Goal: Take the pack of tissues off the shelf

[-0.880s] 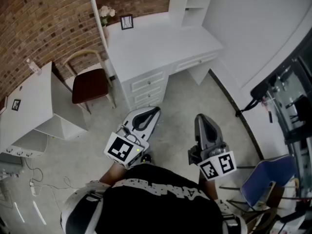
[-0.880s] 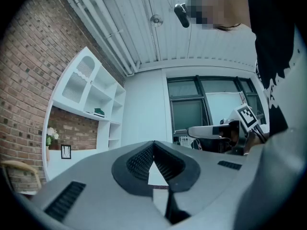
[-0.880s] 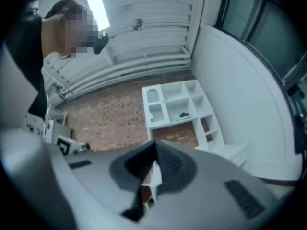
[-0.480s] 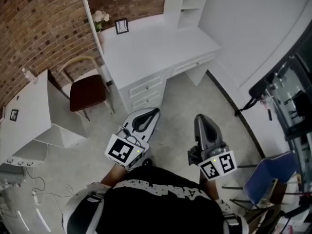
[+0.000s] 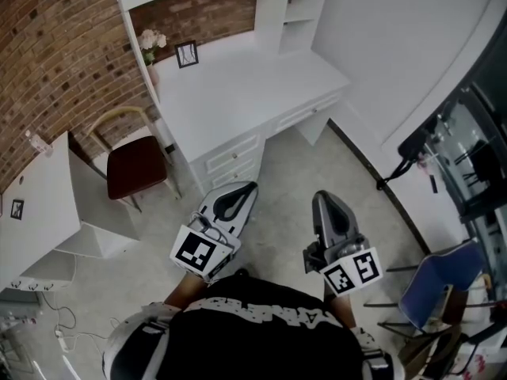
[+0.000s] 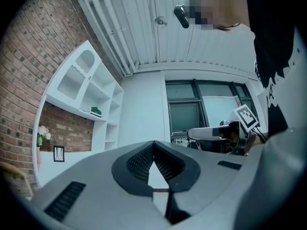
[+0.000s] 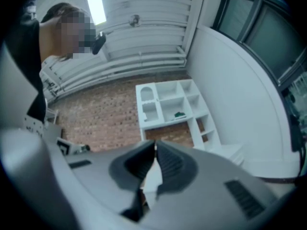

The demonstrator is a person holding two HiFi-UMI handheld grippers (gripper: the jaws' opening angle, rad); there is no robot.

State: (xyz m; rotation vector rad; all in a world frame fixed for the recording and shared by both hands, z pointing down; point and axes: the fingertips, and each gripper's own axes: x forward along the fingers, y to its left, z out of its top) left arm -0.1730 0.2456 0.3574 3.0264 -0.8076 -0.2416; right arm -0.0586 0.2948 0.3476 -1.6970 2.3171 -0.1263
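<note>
Well beyond left gripper (image 6: 153, 142), tissue pack (image 6: 96, 111) on shelf (image 6: 72, 108)

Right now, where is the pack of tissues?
In the right gripper view, the small green pack of tissues lies on the white shelf unit, on its lowest board, above the desk by the brick wall.

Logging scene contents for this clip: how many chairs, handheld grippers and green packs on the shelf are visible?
Chairs: 2 (wooden-framed chair with dark red seat, blue chair)
Grippers: 2 (left gripper, right gripper, both shut and empty)
Packs: 1 (small green pack on the white shelf unit)
Total: 5
</note>
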